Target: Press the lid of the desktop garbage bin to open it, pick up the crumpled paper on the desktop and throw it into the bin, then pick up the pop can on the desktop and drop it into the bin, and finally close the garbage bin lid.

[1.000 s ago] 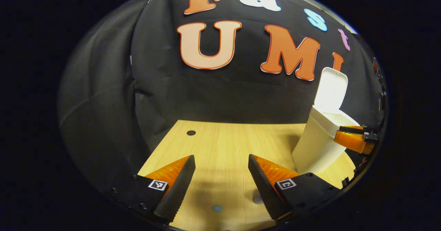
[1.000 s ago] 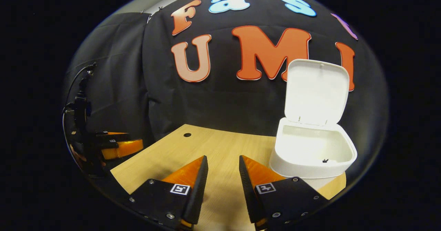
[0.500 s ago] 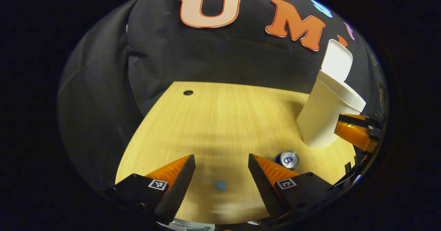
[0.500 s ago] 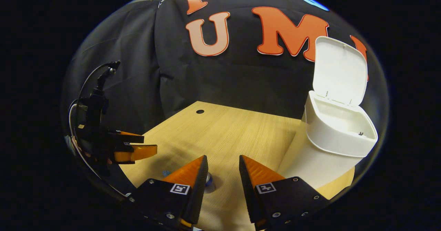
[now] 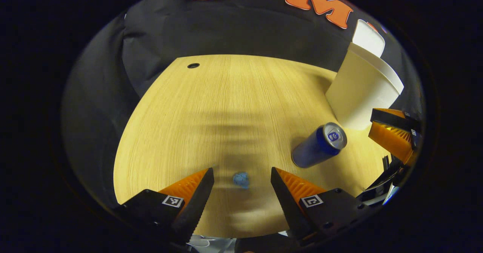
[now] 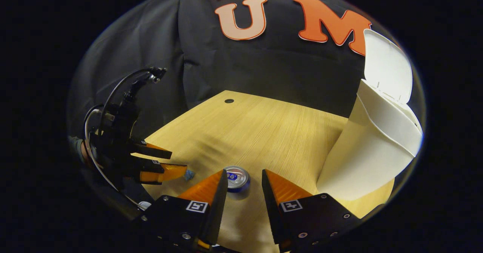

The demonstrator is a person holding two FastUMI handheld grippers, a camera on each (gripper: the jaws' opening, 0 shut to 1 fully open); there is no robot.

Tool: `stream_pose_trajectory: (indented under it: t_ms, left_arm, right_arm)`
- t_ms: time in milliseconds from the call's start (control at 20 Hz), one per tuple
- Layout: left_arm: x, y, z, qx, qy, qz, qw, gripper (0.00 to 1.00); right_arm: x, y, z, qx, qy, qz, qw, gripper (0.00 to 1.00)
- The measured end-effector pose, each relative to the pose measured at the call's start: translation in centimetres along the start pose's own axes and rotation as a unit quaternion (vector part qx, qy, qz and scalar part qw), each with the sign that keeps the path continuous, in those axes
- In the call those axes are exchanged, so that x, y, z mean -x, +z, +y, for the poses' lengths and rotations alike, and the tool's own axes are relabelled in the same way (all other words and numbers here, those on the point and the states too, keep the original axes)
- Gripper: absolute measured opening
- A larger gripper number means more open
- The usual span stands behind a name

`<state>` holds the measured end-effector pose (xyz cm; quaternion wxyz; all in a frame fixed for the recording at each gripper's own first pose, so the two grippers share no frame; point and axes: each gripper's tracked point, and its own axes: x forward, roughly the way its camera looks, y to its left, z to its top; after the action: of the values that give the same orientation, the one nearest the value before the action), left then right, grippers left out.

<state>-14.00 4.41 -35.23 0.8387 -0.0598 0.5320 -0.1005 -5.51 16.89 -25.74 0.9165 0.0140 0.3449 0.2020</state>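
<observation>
The white bin (image 5: 360, 91) stands at the table's right with its lid (image 6: 386, 68) raised. A blue pop can (image 5: 320, 145) stands upright in front of it. A small blue crumpled paper (image 5: 241, 179) lies on the wood, just ahead of and between the fingers of my open left gripper (image 5: 239, 183), which hangs above it. My right gripper (image 6: 243, 187) is open and hovers over the can (image 6: 237, 177), whose silver top shows between its fingertips. In the right gripper view the left gripper (image 6: 158, 162) appears at the left, with the paper (image 6: 188, 175) at its tip.
The wooden table (image 5: 226, 106) has a small round hole (image 5: 193, 65) at its far left corner. Black cloth walls close in the back and left. A person's hand holds the left gripper at the right gripper view's left edge.
Both grippers have tilted down and lowered toward the table. The can and the paper have come into view, the paper now between the left fingers and the can between the right ones.
</observation>
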Motion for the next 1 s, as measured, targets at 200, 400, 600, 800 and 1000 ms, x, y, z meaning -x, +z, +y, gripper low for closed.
stream_pose_trajectory:
  t_ms: [200, 400, 600, 800, 1000]
  left_arm:
    - [-1.1, -0.6, 0.2, -0.016, -0.002, 0.025, 1.000, 0.97]
    - [-1.6, 0.3, 0.5, -0.033, -0.003, 0.048, 0.998, 0.98]
    - [-1.2, 2.2, 1.0, -0.045, -0.001, 0.075, 0.996, 0.98]
    - [-0.2, 7.4, 2.1, -0.068, 0.016, 0.057, 0.996, 0.82]
    - [1.7, 14.2, 1.9, -0.083, 0.019, 0.039, 0.996, 0.32]
  right_arm:
    - [-0.4, -1.4, 0.8, -0.002, 0.001, 0.013, 1.000, 0.57]
    - [-1.2, -2.7, 1.1, -0.017, 0.004, 0.029, 0.999, 0.61]
    - [-2.0, -3.6, 1.6, -0.029, 0.011, 0.040, 0.999, 0.72]
    - [-3.5, -5.4, 1.8, -0.028, 0.008, 0.057, 0.998, 0.76]
    - [-4.7, -6.5, 2.0, -0.040, 0.009, 0.066, 0.997, 0.76]
